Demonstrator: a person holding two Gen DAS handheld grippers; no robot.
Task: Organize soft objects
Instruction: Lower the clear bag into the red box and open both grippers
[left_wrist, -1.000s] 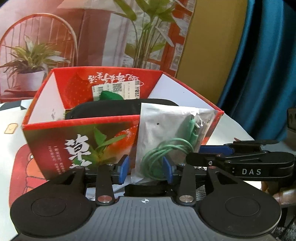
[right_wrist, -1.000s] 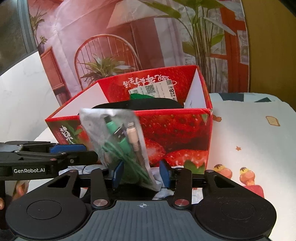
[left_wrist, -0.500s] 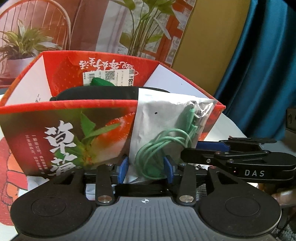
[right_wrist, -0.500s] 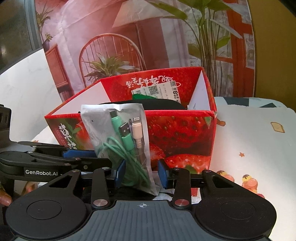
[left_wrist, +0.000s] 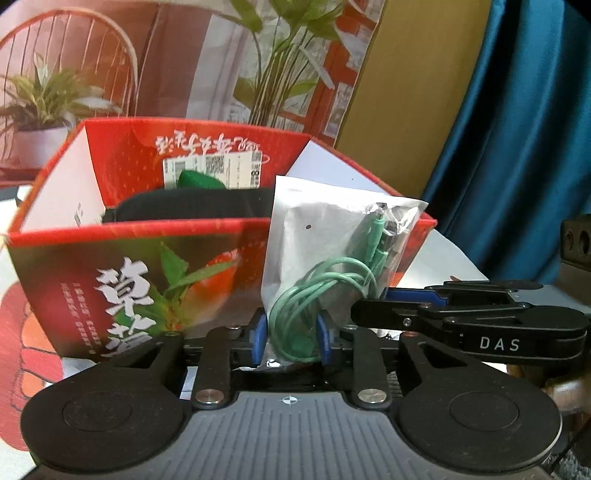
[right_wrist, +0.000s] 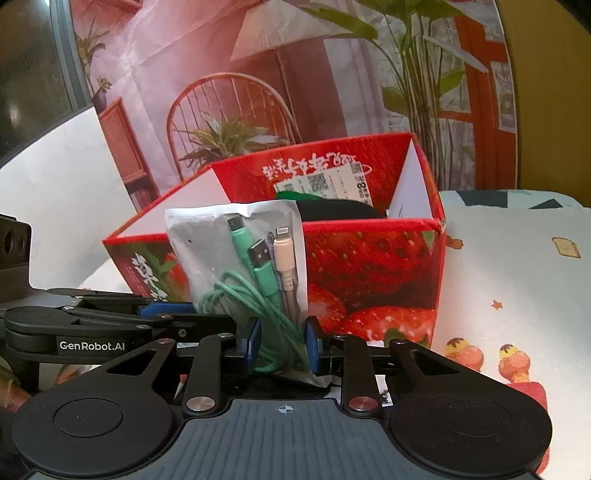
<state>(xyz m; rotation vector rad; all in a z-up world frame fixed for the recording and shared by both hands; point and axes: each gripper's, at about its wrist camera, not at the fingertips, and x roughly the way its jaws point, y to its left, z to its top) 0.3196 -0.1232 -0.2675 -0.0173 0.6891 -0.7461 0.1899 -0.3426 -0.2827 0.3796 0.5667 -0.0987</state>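
Left wrist view: the pouch of cables stands upright in front of the red box, its lower end between the fingers of both grippers.
Left gripper: its fingers have just been closing and now look clamped on the pouch bottom, blue pads against either side of the green cable coil.
Right gripper: its fingers have also just been closing; they pinch the same pouch low down, seen from the other face, where the plugs show.
Pouch position: outside the box, just before its near wall, top edge about level with the rim; not yet over the opening.
Already in the box: a black soft item and a green one behind it, so part of the sorting looks done.
Left to do: judged from this, lift the pouch over the near wall and drop it in; whether more items wait cannot be told.
Hidden: the box floor, the lower parts of the black and green items, and the bench directly below the grippers.
Hard to tell: whether the pouch bottom rests on anything.
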